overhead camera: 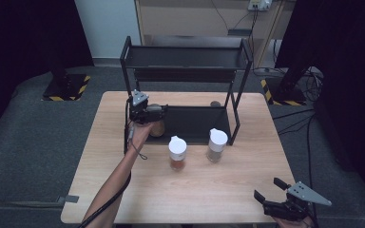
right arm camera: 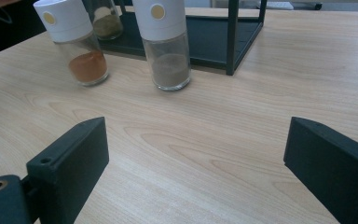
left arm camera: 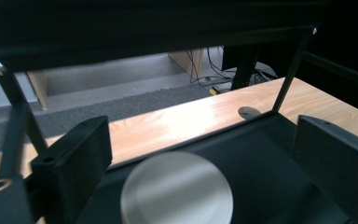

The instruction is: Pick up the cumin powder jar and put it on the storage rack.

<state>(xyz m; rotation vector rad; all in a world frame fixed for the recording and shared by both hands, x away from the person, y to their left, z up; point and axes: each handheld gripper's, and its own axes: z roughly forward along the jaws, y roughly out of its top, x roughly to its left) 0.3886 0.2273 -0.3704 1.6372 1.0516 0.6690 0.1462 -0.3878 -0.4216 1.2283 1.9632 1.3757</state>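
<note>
Wooden surface (overhead camera: 123, 185), black rack (overhead camera: 204, 124) — left claw (left arm camera: 200, 154) released above a jar's lid (left arm camera: 177, 191); right claw (right arm camera: 196, 158) spread wide, empty.

Left tongs (overhead camera: 158, 113) stretch forward on a long, extended forearm, jaws spread wide; right tongs (overhead camera: 269, 189) sit low and near, jaws agape.

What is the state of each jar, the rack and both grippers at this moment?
Jar on the lower shelf: upright, lid on, released.
Orange spice jar: upright, capped, on the table.
Brown spice jar: upright, capped, on the table.
Rack: upright, top shelf bare.
Left gripper: open, above the shelf jar.
Right gripper: open, holding nothing.
</note>
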